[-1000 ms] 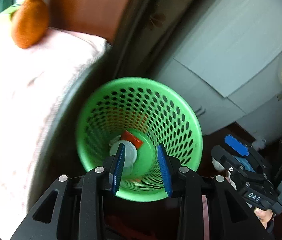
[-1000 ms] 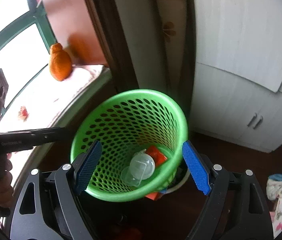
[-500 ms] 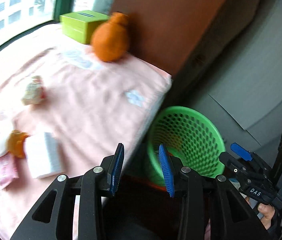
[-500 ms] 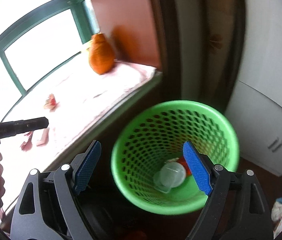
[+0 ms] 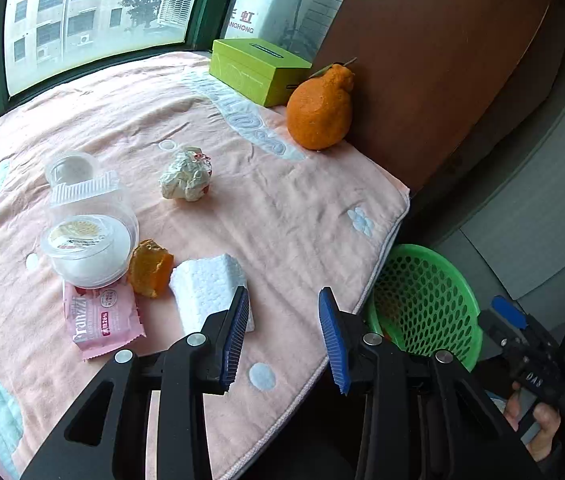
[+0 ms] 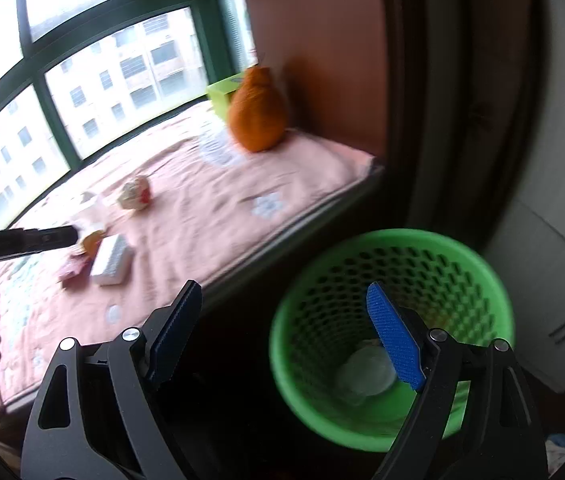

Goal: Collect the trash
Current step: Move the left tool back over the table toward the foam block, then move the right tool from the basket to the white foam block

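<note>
The left gripper [image 5: 284,334] hung above the near edge of the pink blanket [image 5: 282,208], tilted down toward it, its jaws parted by a moderate gap with nothing between them. Just beyond its left finger lay a white folded tissue [image 5: 208,286], with an orange peel piece [image 5: 149,267] beside that, then a pink snack wrapper [image 5: 100,320] and a clear plastic lidded cup [image 5: 86,246] further left. Farther ahead sat a crumpled paper ball [image 5: 186,176], with open blanket between it and the fingers. Well ahead and to the right, a large orange fruit [image 5: 319,110] stood against the brown panel next to a green tissue box [image 5: 256,70].

The right gripper [image 6: 282,336] was held lower, off the blanket's edge, its jaws spread wide and empty. Its right finger reached over the mouth of the green mesh basket [image 6: 398,248], which stood on the floor just below the ledge and close to the white cabinet [image 6: 554,280]. Something pale lay in the basket's bottom, probably a plastic cup [image 6: 366,374], though blur made it hard to tell. Bare blanket ran along the ledge edge between both grippers.
</note>
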{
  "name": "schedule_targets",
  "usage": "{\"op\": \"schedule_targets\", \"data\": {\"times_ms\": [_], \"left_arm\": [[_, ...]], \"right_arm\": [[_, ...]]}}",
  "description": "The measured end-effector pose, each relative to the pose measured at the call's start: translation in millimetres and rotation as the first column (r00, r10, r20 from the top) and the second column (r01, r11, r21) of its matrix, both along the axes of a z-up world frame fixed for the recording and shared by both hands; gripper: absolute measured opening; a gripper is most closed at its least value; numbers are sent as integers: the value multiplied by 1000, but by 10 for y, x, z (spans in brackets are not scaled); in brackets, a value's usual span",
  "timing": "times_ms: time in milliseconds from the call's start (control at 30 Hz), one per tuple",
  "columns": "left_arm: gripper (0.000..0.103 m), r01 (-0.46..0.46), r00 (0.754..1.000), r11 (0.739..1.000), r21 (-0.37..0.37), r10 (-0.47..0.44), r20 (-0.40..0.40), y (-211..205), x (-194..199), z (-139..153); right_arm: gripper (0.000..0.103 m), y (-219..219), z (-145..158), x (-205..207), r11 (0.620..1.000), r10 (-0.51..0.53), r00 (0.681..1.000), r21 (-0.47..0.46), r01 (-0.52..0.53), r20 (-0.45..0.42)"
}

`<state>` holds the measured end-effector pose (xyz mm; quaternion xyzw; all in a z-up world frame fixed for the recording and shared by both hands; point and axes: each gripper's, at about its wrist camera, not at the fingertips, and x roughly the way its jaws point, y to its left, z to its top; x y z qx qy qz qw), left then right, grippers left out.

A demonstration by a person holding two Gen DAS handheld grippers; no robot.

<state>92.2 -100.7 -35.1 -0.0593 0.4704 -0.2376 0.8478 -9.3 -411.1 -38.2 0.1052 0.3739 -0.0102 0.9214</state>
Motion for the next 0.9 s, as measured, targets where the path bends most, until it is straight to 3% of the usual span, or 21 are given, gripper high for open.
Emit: {"op": "schedule_targets", "data": {"times_ms": [300,367,433,600,700,900], "left_arm": [[35,-24,1000,1000,8,24,-20,89,110,-139],[44,-31,999,999,14,31,-15,92,125,-139],[46,-35,999,999,22,35,-5,99,130,-129],[46,-27,999,999,30,27,-16,106,130,-158],[55,-41,999,998,40,42,-13,136,128,-163],[55,-69,998,997,41,69,-13,255,141,-160]], "right_arm": [[84,-717,-47,-101,986,-162,986,-31,163,32],[84,-832,-87,-92,982,-185,982,-18,186,34],[84,-918,-128,-76,979,-203,979,-11,203,34],[84,-1025,-203,-66,977,-213,976,19,213,30],[84,-998,-206,-44,980,-197,980,20,196,30],[84,-894,-175,40,987,-160,986,20,159,38]]}}
